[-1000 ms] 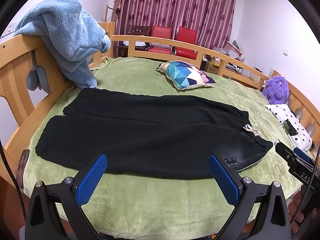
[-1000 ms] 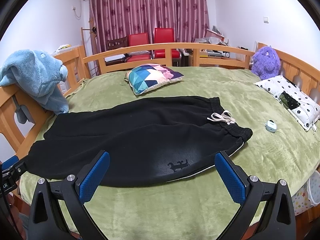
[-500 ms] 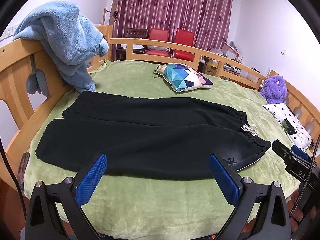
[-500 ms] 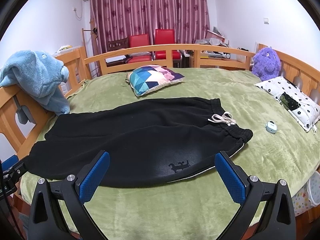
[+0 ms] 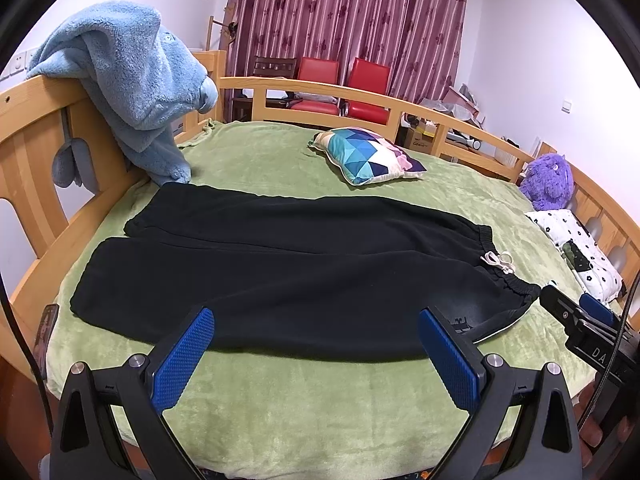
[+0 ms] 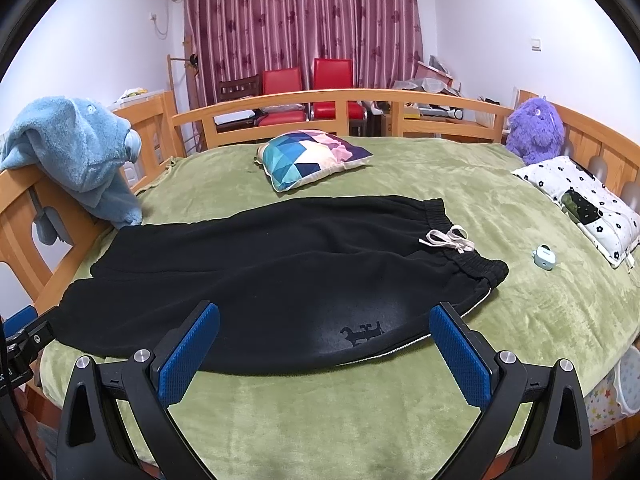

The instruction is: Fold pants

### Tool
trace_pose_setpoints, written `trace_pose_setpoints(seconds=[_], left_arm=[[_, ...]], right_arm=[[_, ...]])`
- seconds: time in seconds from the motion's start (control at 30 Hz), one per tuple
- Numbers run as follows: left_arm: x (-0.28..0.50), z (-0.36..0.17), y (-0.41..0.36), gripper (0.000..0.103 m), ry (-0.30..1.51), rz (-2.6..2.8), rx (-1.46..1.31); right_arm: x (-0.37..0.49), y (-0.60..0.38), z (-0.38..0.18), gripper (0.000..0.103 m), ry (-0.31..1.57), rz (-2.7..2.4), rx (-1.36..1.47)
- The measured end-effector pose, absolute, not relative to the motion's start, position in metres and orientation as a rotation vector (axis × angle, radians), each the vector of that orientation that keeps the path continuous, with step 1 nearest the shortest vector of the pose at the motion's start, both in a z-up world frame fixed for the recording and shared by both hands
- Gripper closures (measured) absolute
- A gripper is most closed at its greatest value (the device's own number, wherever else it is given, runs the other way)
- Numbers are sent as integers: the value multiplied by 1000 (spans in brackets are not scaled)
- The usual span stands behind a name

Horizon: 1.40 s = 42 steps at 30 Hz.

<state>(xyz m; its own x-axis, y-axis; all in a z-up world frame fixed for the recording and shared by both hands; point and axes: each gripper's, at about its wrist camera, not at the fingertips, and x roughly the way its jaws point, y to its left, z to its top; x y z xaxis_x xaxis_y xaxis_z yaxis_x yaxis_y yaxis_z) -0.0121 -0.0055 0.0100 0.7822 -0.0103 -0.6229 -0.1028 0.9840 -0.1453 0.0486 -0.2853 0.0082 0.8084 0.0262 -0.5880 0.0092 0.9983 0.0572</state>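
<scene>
Black pants (image 5: 296, 272) (image 6: 280, 272) lie flat on the green bedspread, legs to the left, waistband with a white drawstring (image 6: 448, 240) to the right. My left gripper (image 5: 316, 352) hovers open above the near edge of the pants, nothing between its blue pads. My right gripper (image 6: 324, 352) is open too, above the hip area with the small logo. In the left wrist view the right gripper (image 5: 580, 320) shows at the right edge beside the waistband. The left gripper (image 6: 24, 328) shows at the left edge of the right wrist view near the leg cuffs.
A wooden bed rail (image 5: 360, 96) rings the bed (image 5: 320, 408). A blue fleece (image 5: 128, 80) hangs over the left rail. A patterned cushion (image 5: 368, 156), a purple plush (image 5: 550, 180), a spotted pillow (image 6: 588, 200) and a small blue case (image 6: 543, 258) lie beyond the pants.
Both grippers have drifted slightly, with the left view tilting a little upward. The pants have not moved and both grippers stay open.
</scene>
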Motion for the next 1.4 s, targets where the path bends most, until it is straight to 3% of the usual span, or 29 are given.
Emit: trace_pose_setpoints(seconds=[1.07,1.2,1.27,1.3,1.37,1.4], left_arm=[[0,6,-6,1,638,47,-158],[9,-12,12,10,630,-52,-242],[15,-27,21,11,639,-44,-239],[18,-35,25,14,646,-38,-234],[25,-55,34,16,681,-5,-224],[28,-64,40,17,702,12,-227]], right_arm=[[47,-286,2,0,558,23,26],[57,-297,-25,1,538,44,6],[73,-308,-45,6,612,101,23],[81,-312,-52,16,652,97,31],[98,-326,-68,25,709,78,68],[104,-333,-76,25,728,70,90]])
